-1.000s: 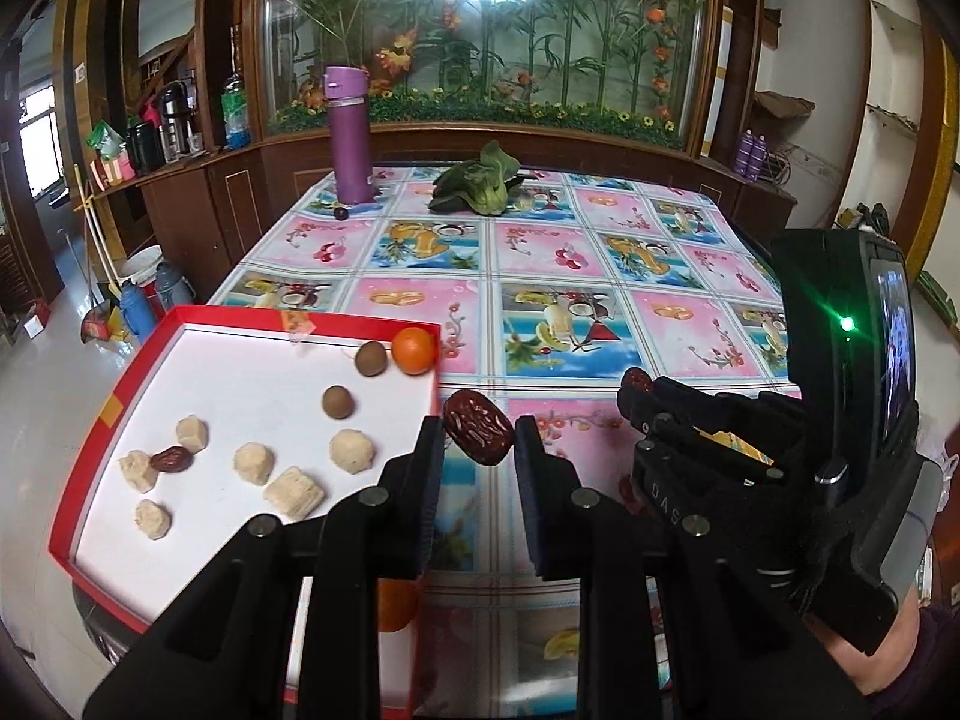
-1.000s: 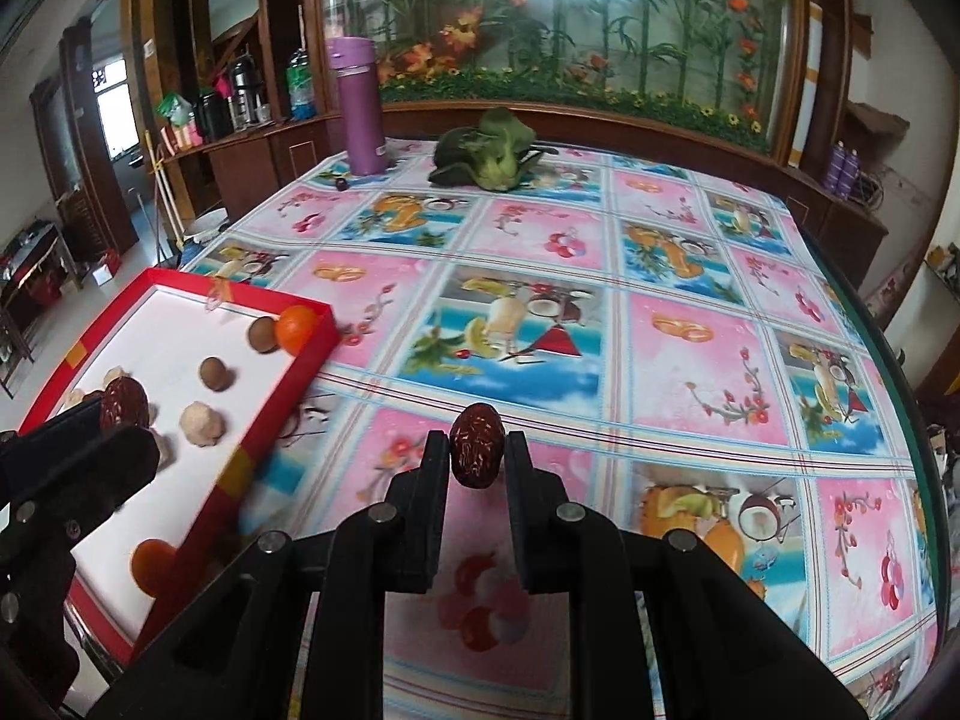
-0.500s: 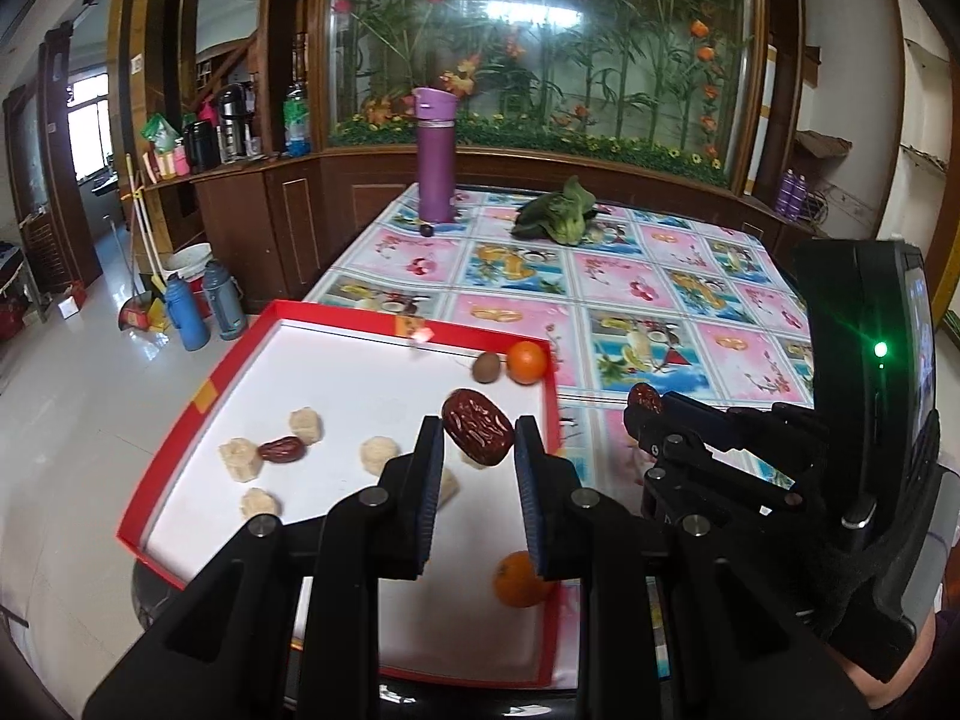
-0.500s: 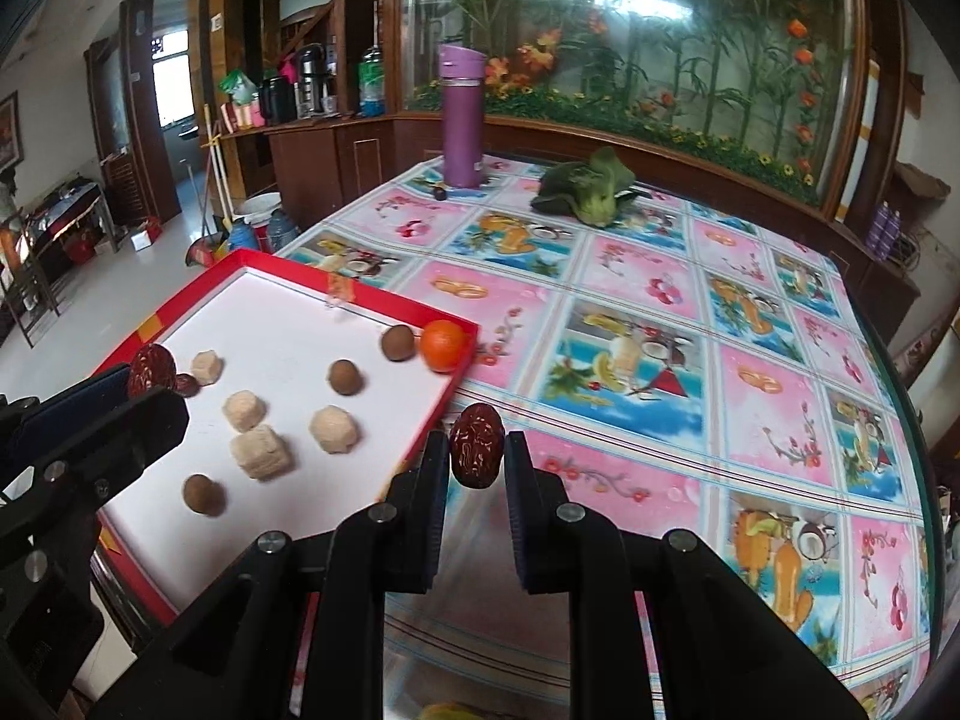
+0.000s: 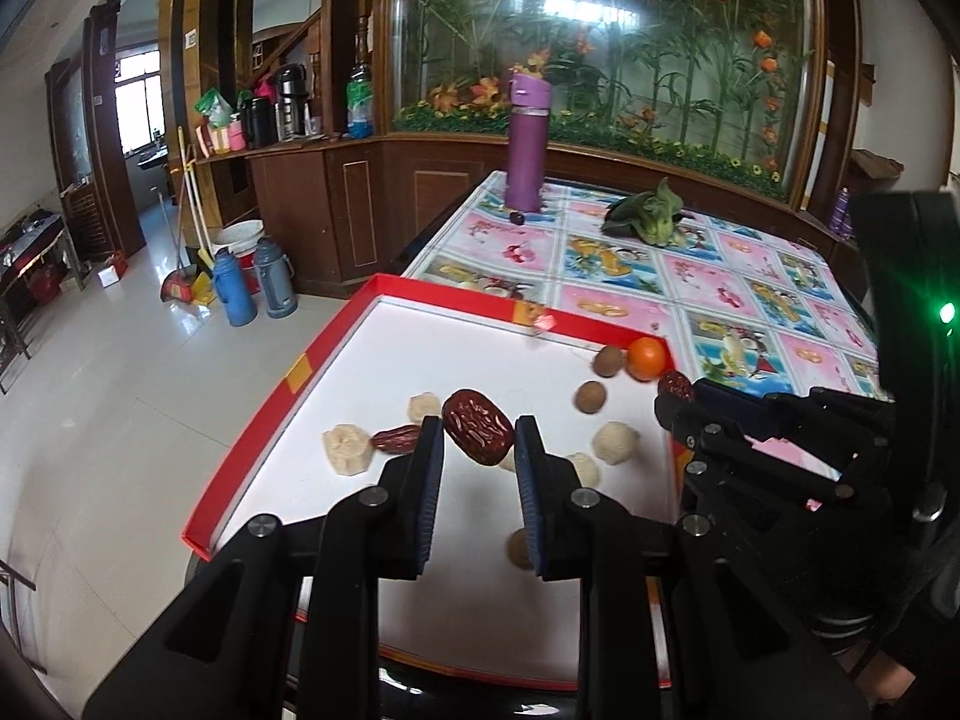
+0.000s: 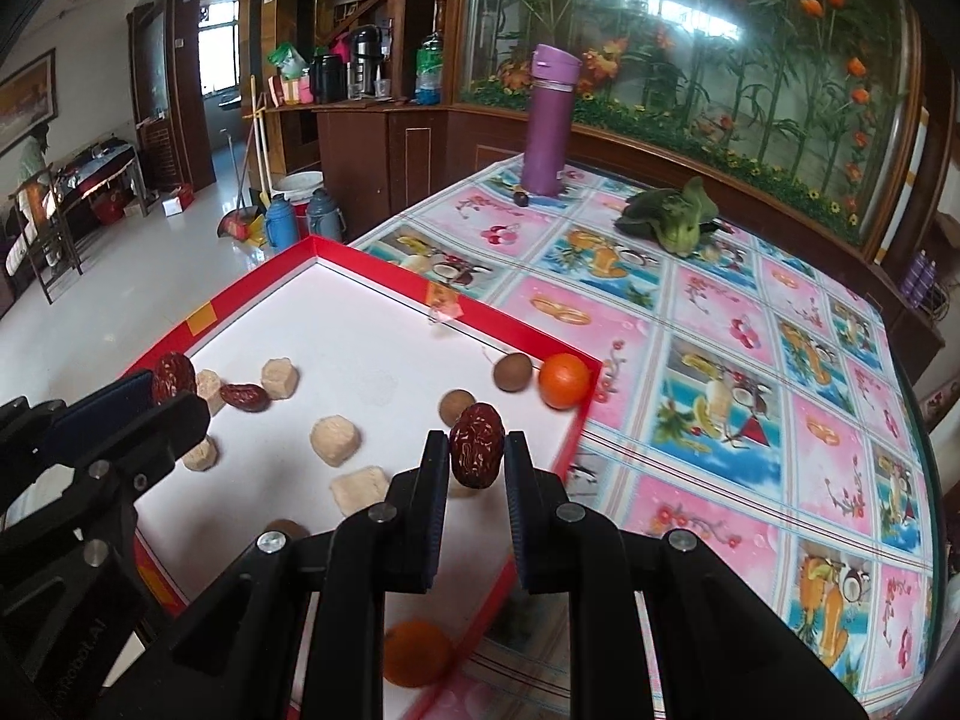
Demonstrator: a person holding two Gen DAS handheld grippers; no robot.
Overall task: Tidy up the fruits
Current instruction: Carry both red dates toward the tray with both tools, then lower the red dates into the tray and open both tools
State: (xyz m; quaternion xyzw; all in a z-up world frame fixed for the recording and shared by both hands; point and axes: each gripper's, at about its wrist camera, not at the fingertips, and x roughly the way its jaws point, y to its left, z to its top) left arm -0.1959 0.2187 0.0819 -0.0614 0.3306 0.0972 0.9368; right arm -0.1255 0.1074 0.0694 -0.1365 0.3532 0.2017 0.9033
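My left gripper (image 5: pixel 479 438) is shut on a wrinkled red date (image 5: pixel 478 435), held above the white floor of the red-rimmed tray (image 5: pixel 336 336). My right gripper (image 6: pixel 477 456) is shut on a second red date (image 6: pixel 476 453) over the tray's right part (image 6: pixel 372 372). On the tray lie another date (image 5: pixel 396 439), several beige peeled pieces (image 6: pixel 336 441), brown round fruits (image 6: pixel 513 371) and an orange (image 6: pixel 564 381) in the far right corner. A second orange (image 6: pixel 417 653) sits near the front rim, below my right gripper. Each gripper shows in the other's view.
The tray sits at the left end of a table with a fruit-patterned cloth (image 6: pixel 750 372). A purple flask (image 6: pixel 547 120) and a green leafy vegetable (image 6: pixel 675 219) stand at the far end. Blue thermoses (image 5: pixel 237 288) and a broom are on the floor left of the table.
Both grippers, each still holding its date, have swung left from over the tablecloth to over the tray. The tray's fruits look unmoved.
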